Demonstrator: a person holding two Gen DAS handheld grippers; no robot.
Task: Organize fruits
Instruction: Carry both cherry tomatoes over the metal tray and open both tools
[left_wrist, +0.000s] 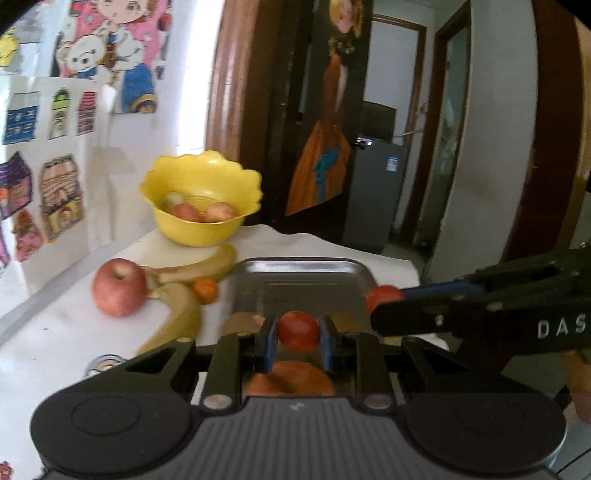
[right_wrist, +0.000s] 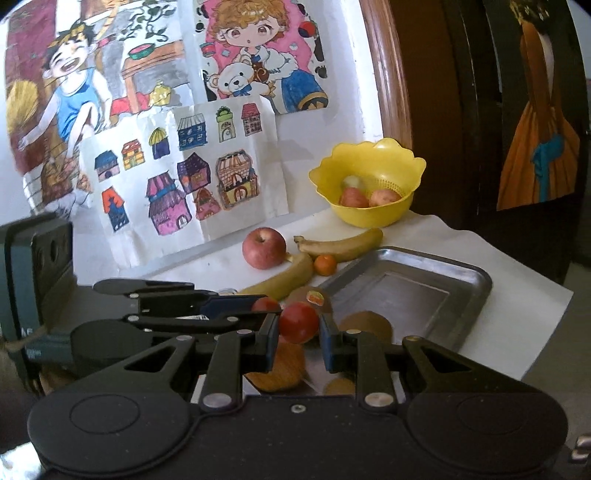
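A: We've got a small red fruit (left_wrist: 297, 331) clenched in the left gripper (left_wrist: 297, 345), jaws tight on it.
B: Same on the right gripper (right_wrist: 298, 341) w/ its own red fruit (right_wrist: 298, 322). Both sit just short of the metal tray (right_wrist: 469, 295); yellow bowl (right_wrist: 369, 218) at the desk's (right_wrist: 424, 229) back holds apples.

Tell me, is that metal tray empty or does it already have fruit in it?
Empty. The metal tray shows only bare metal inside; the apple, bananas and small orange lie beside it on the table.

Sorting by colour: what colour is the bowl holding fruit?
Yellow bowl; right wrist view shows it best.
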